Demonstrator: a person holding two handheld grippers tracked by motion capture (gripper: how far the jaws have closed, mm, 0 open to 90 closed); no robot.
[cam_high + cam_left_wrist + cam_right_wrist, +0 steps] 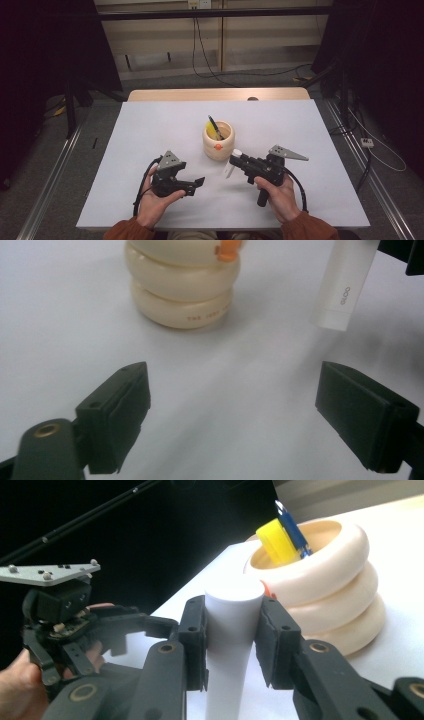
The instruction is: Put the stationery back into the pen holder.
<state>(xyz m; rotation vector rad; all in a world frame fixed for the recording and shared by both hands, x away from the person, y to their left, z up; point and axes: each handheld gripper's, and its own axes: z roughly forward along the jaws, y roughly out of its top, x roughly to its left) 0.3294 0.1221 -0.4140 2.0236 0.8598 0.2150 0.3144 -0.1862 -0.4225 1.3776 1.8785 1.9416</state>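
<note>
The step in hand looks like carrying a white tube [232, 645] to the cream ringed holder [218, 140], with the drop into the cup still to come. The right gripper [231, 645] has its jaws clamped on the tube's upper part, one pad on each side, so the tube runs down between them with its flat top just above the pads. Seen from above, the right gripper [239, 162] sits just beside the holder, on its near right, and the tube [231, 165] hangs tilted from the jaw tips with its lower end over the bench [150, 130]; whether that end touches the surface is hard to tell from here. Ahead of and slightly above the clamped tube stands the holder [320, 595], already carrying a yellow piece [272, 542] and a blue pen [292, 530] that lean against its far rim. The left gripper [192, 183] rests low on the bench with its jaws wide apart and nothing between them; from its own camera the holder [182, 285] lies ahead to the left and the tube [345, 285] ahead to the right. The next move probably calls for lifting the tube clear of the rim, bringing it upright over the opening beside the pen, and only then parting the jaws.
</note>
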